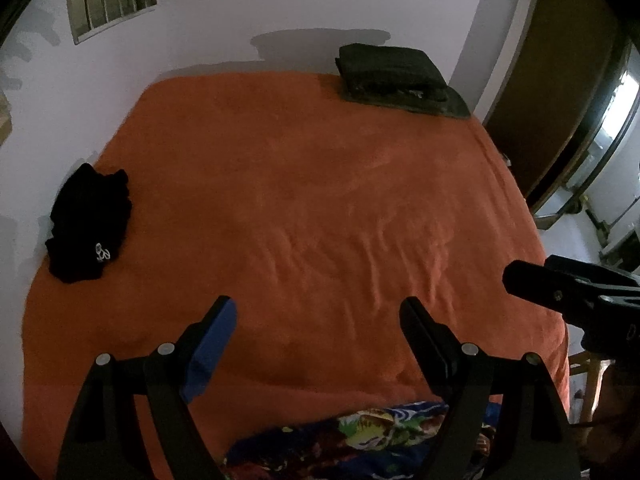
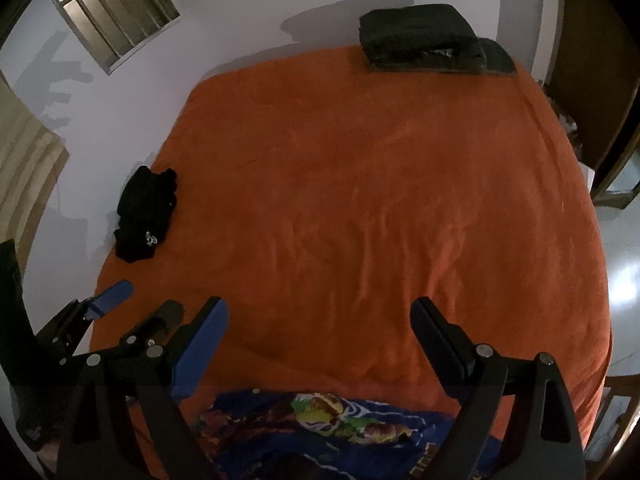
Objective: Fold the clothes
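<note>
A crumpled blue garment with a colourful print (image 1: 360, 440) lies at the near edge of the orange bed (image 1: 300, 200), below both grippers; it also shows in the right wrist view (image 2: 328, 428). My left gripper (image 1: 318, 312) is open and empty above the bed, just beyond that garment. My right gripper (image 2: 318, 312) is open and empty too, beside the left one. The right gripper shows at the right edge of the left wrist view (image 1: 560, 292). A crumpled black garment (image 1: 90, 224) lies at the bed's left edge, also in the right wrist view (image 2: 146, 216). A folded dark stack (image 1: 396, 76) sits at the far right corner.
The orange bed (image 2: 360, 180) stands against a white wall (image 1: 240, 12) with a vent window (image 2: 112, 12). A wooden door (image 1: 552, 92) and tiled floor lie to the right. A wooden chair (image 2: 616, 408) stands at the bed's near right corner.
</note>
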Demonstrator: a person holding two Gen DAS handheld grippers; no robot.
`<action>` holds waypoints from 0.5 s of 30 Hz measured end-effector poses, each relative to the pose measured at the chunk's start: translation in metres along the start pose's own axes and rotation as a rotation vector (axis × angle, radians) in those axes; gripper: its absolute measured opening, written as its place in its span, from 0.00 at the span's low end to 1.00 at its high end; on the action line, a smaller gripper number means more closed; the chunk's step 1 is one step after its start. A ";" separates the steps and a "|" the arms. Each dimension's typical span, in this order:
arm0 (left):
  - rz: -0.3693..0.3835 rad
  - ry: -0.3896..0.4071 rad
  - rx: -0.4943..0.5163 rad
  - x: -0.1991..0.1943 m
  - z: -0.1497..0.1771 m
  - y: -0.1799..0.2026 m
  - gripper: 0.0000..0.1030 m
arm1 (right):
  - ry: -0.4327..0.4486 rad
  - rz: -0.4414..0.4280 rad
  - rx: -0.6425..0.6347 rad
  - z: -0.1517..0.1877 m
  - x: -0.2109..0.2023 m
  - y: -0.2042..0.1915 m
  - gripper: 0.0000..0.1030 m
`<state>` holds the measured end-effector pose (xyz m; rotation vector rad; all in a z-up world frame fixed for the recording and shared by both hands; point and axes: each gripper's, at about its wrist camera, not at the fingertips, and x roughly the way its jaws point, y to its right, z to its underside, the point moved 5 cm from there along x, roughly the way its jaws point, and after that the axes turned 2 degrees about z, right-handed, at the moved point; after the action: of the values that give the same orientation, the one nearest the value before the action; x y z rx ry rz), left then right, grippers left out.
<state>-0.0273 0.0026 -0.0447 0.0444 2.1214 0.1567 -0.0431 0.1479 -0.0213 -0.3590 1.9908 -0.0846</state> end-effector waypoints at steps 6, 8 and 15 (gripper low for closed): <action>0.042 0.002 -0.015 0.006 -0.002 -0.014 0.82 | 0.050 0.025 -0.040 0.003 -0.001 -0.017 0.89; 0.031 0.003 -0.006 0.001 -0.005 -0.012 0.82 | 0.064 -0.014 -0.027 0.009 -0.006 -0.013 0.89; 0.013 0.033 0.000 -0.014 -0.009 -0.004 0.82 | 0.005 0.020 0.005 -0.004 -0.002 -0.005 0.89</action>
<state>-0.0273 -0.0038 -0.0294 0.0555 2.1546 0.1667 -0.0446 0.1438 -0.0171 -0.3357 1.9988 -0.0777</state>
